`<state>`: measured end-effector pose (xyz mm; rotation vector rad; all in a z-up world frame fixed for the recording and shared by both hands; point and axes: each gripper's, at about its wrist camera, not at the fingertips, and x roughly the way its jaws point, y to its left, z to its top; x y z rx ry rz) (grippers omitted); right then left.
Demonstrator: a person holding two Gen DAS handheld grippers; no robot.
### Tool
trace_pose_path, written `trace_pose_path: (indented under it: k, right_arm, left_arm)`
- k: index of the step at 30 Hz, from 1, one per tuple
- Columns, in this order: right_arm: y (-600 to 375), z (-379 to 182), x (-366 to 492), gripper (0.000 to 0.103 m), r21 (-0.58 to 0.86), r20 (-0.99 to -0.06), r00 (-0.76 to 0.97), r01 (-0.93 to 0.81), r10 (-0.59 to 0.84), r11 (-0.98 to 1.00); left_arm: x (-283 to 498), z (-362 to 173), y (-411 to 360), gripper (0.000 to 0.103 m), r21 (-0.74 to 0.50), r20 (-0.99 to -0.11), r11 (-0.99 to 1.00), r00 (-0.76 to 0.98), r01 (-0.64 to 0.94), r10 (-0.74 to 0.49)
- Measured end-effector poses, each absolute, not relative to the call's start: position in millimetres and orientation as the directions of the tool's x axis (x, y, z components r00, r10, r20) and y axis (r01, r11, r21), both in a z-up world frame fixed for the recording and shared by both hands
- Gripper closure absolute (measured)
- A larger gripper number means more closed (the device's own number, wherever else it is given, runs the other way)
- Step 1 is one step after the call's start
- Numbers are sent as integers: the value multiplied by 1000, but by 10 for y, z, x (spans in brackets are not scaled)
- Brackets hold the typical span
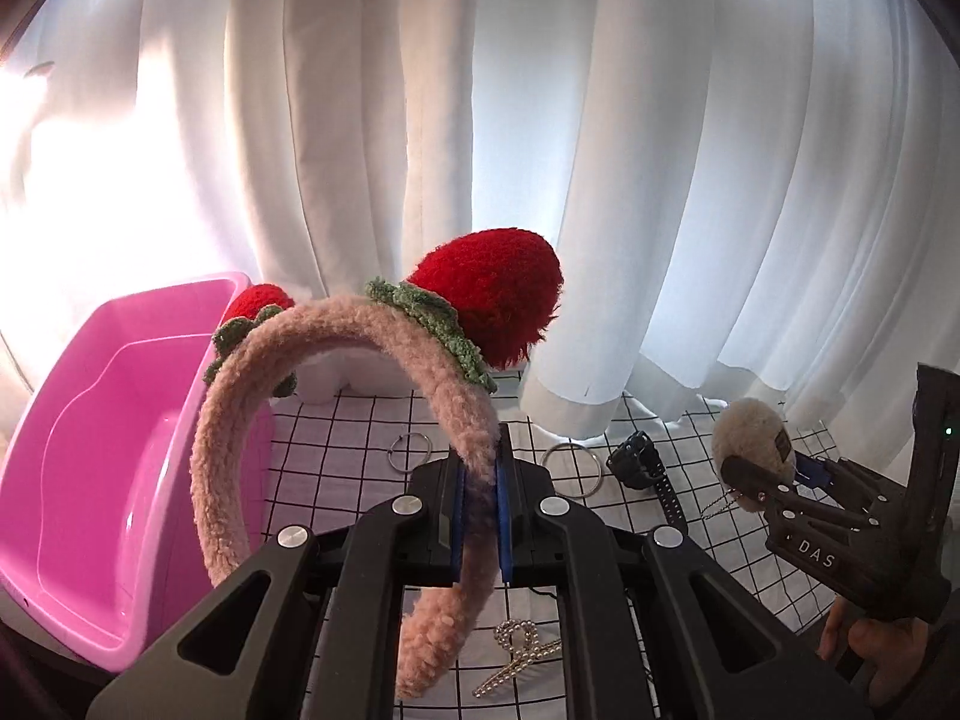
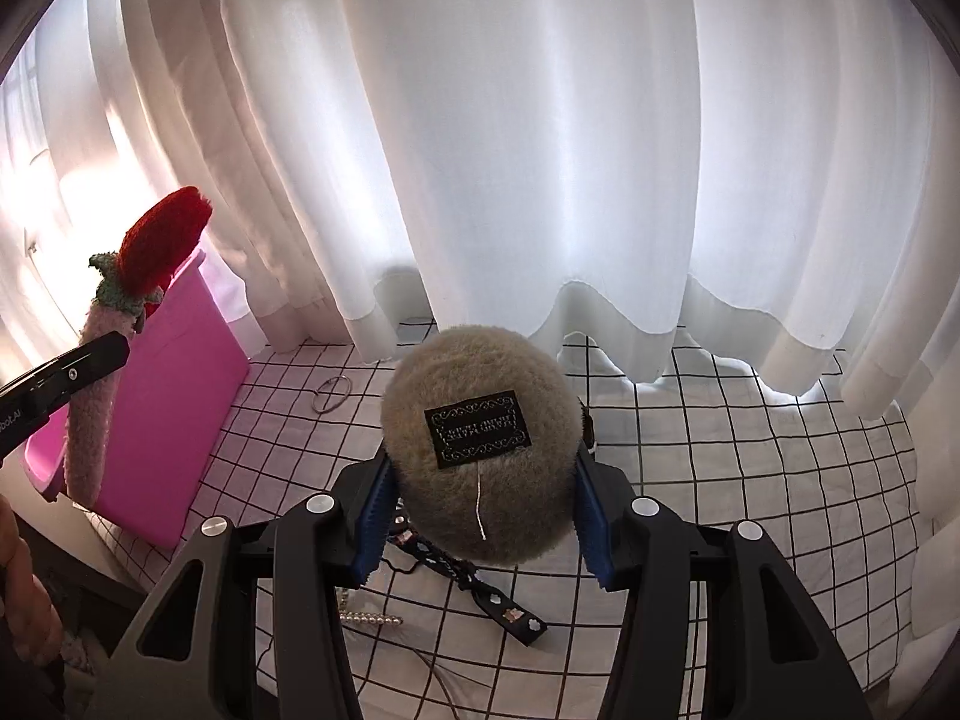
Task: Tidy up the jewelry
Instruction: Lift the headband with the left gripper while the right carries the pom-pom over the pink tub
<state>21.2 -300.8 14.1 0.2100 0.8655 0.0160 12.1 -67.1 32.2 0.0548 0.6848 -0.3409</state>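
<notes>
My left gripper (image 1: pixel 480 516) is shut on a fluffy pink headband (image 1: pixel 240 420) with red strawberry ears, held in the air beside the pink bin (image 1: pixel 108 420). The headband also shows at the left of the right wrist view (image 2: pixel 90 408). My right gripper (image 2: pixel 480 516) is shut on a round beige pom-pom (image 2: pixel 480 444) with a black label, held above the table. The pom-pom and right gripper (image 1: pixel 774 480) show at the right of the left wrist view.
On the checked tablecloth (image 2: pixel 750 480) lie two metal rings (image 1: pixel 573 471), a black watch (image 1: pixel 645 465), a pearl hair clip (image 1: pixel 519 660), a pearl string (image 2: pixel 372 618) and a dark decorated strap (image 2: pixel 498 600). White curtains (image 2: pixel 540 150) hang behind the table.
</notes>
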Motion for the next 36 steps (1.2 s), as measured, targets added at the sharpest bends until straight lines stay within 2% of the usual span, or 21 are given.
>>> trace_pose_path:
  k: [7, 15, 23, 36]
  right_arm:
    - [-2417, 599, 606, 53, 193, -687, 702, -75, 189, 978]
    - [-1468, 895, 1178, 53, 203, -632, 697, -274, 340, 940]
    - [-382, 668, 1606, 53, 220, -668, 585, -435, 460, 873]
    - [670, 136, 2055, 53, 177, -783, 432, -533, 447, 827]
  left_arm:
    - [210, 866, -346, 94, -38, -557, 967, 798, 252, -229]
    - [354, 1112, 497, 94, 11, -531, 997, 846, 74, -57]
    - [424, 715, 1309, 94, 11, -622, 997, 780, -80, 70]
    - [651, 139, 1849, 94, -59, -730, 985, 680, -162, 68]
